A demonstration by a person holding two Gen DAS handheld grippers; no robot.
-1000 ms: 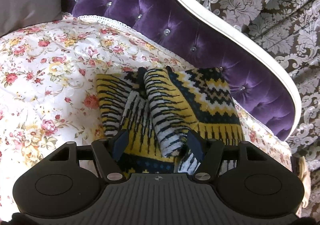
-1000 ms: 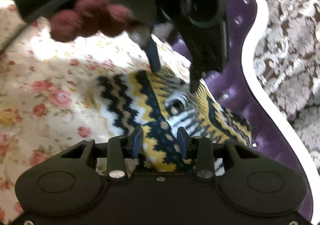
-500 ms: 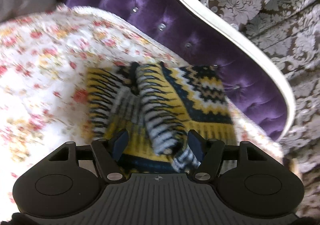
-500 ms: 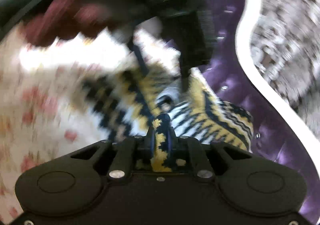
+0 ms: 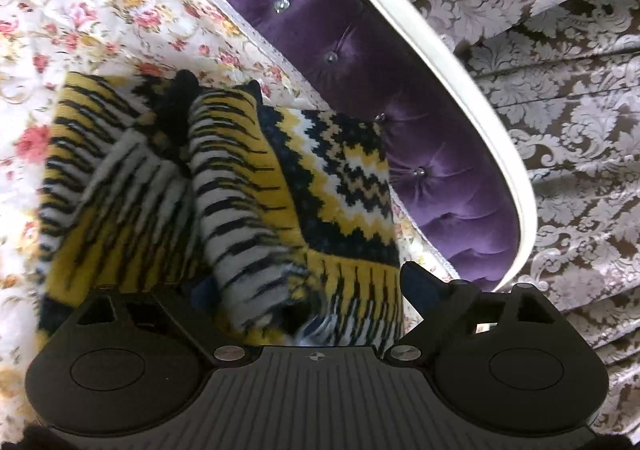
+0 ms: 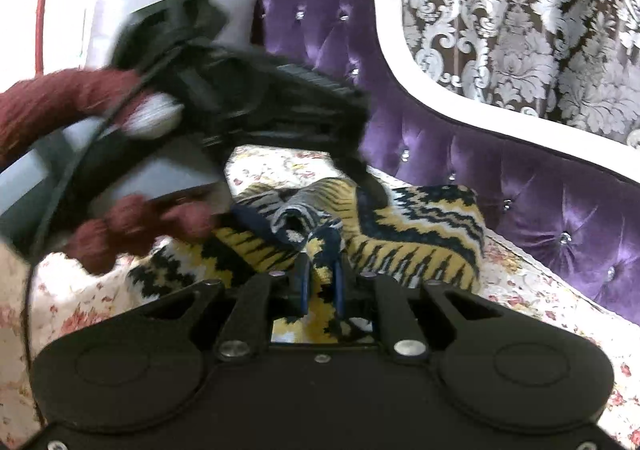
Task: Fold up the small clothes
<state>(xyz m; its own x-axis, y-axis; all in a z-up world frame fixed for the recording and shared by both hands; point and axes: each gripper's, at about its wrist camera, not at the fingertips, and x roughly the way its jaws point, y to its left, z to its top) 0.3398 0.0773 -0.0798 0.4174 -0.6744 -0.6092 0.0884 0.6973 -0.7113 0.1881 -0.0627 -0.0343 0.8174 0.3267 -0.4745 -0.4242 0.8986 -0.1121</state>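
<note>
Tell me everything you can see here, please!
sweater: one, yellow, white and dark knit, lying rumpled on the bedspread
bedspread: one, white with red and yellow flowers, over the bed
headboard: one, purple tufted with white rim, behind the bed
curtain: one, brown with silver pattern, behind the headboard
cord: one, red, far left
left gripper: one, black, jaws opening, sweater fold between them
right gripper: one, black, shut on a sweater edge
hand: one, in red knit glove, holding the left gripper
</note>
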